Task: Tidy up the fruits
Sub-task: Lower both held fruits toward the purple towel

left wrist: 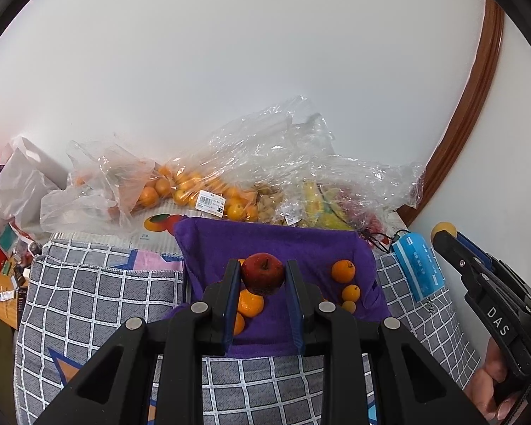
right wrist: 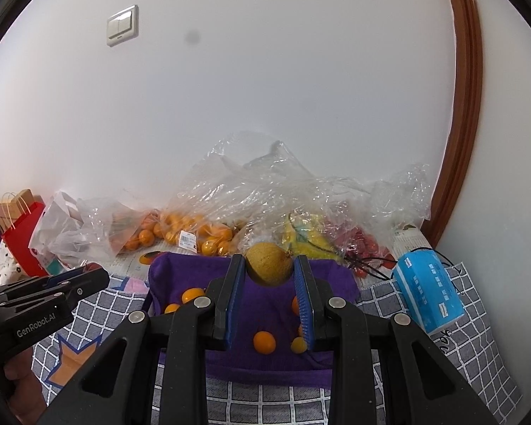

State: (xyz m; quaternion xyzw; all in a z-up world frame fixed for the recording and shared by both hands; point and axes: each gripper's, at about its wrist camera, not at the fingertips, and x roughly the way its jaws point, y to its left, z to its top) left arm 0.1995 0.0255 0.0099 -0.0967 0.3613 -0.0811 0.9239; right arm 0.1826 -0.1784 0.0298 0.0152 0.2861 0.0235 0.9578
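My left gripper is shut on a red apple, held above a purple cloth. Several small oranges lie on that cloth, some partly hidden behind the left fingers. My right gripper is shut on a tan-yellow round fruit over the same purple cloth, where small oranges are scattered. The right gripper also shows at the right edge of the left wrist view, with the yellow fruit at its tip. The left gripper shows at the left of the right wrist view.
Clear plastic bags with oranges, bananas and red fruit are piled against the white wall. A blue tissue pack lies on the right of the grey checked cover. A red paper bag stands at the left; a brown door frame runs along the right.
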